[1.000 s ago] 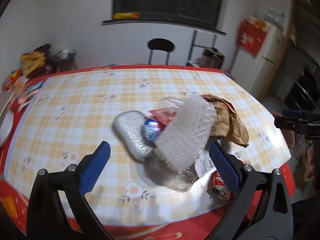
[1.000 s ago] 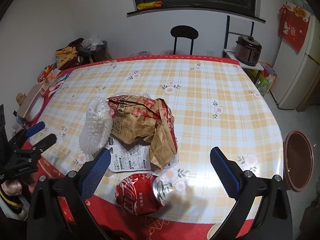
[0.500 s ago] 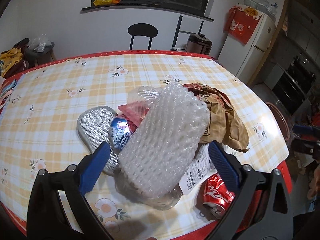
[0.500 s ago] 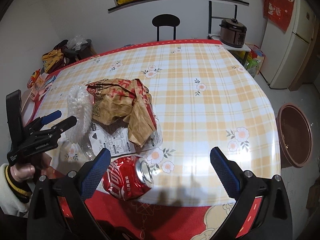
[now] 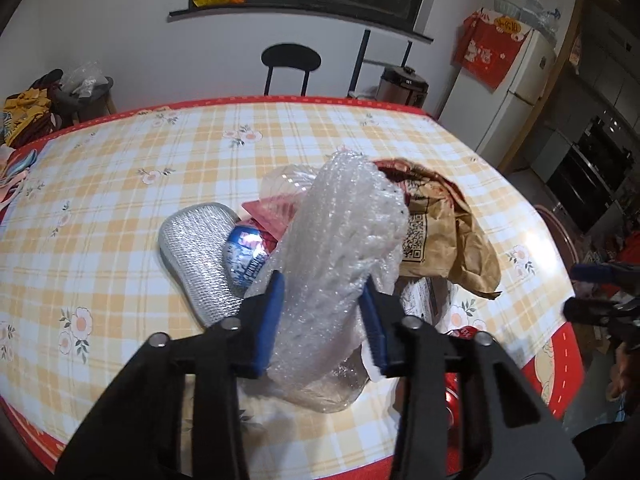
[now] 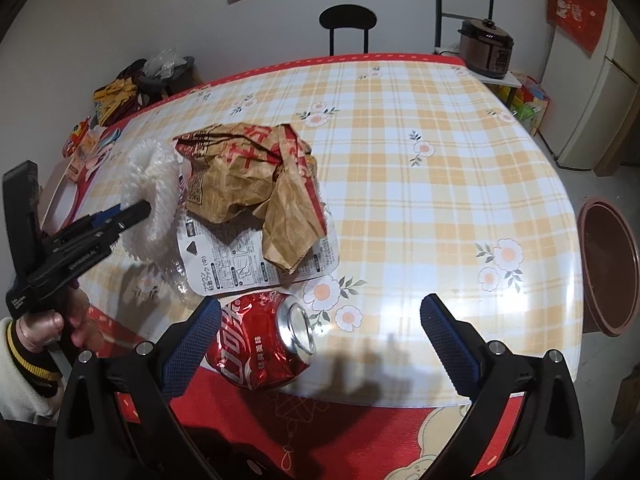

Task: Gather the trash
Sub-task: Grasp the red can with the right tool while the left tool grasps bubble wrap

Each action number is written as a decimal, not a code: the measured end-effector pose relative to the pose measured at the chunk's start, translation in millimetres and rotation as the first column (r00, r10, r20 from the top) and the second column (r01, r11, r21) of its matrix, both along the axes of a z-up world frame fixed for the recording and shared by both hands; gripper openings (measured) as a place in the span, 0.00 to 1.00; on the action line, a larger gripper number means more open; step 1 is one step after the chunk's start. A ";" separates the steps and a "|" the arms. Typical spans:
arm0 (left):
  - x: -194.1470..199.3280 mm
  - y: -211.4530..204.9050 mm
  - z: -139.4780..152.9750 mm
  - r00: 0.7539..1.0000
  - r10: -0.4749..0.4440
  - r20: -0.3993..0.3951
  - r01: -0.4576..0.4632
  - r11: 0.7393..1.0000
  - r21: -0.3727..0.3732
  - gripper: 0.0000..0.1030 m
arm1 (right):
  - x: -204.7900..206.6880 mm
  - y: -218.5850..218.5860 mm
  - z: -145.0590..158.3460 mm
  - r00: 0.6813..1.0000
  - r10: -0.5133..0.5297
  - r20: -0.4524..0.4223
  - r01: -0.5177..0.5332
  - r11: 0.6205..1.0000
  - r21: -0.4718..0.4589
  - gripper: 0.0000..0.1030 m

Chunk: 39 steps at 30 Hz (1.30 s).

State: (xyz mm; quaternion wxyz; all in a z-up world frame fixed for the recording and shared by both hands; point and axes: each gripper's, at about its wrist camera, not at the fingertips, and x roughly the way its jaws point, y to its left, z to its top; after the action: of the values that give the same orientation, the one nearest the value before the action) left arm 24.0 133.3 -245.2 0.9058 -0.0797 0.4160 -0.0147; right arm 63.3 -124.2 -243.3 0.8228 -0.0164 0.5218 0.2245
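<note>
Left gripper (image 5: 322,312) jaws just closed — pinching bubble wrap (image 5: 340,248).

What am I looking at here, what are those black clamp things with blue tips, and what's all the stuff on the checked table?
They are hand-held grippers, one per hand, each carrying a camera that looks along its fingers. The left view shows the left gripper; its jaws have just been closing and now squeeze a roll of bubble wrap. The right view shows the right gripper open, poised over a crushed red can. On the tablecloth also lie a crumpled brown paper bag, a printed white wrapper and a silver pouch. A brown bin stands beside the table.
</note>
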 end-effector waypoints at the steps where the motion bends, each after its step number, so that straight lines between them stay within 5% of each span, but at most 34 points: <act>1: -4.3 2.6 2.7 1.000 0.006 0.007 -0.006 1.000 -0.005 0.32 | 0.9 1.7 -2.8 1.000 0.012 -0.008 -0.012 1.000 0.004 0.95; 7: -31.9 18.4 17.0 0.997 0.061 0.039 -0.060 0.997 -0.038 0.30 | -1.5 19.0 -22.9 0.992 0.111 -0.058 -0.112 0.994 -0.013 0.90; 15: -73.3 36.9 30.0 0.982 0.180 0.064 -0.173 0.979 -0.107 0.30 | 1.0 34.2 -58.2 0.977 0.149 -0.153 -0.154 0.988 -0.024 0.63; 34: -104.9 34.1 23.4 0.970 0.241 0.032 -0.234 0.961 -0.148 0.30 | 5.4 43.7 -100.0 0.954 0.110 -0.281 -0.108 0.994 0.021 0.52; 39: -103.6 32.2 22.7 0.971 0.238 0.030 -0.231 0.962 -0.148 0.30 | 5.4 42.0 -98.2 0.954 0.115 -0.276 -0.109 0.993 0.037 0.30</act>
State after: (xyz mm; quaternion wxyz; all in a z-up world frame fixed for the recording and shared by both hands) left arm -79.6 165.5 -222.5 0.9027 -0.1931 0.3798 0.0607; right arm 68.7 -82.3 -341.5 0.7278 -0.0056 0.6277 0.2763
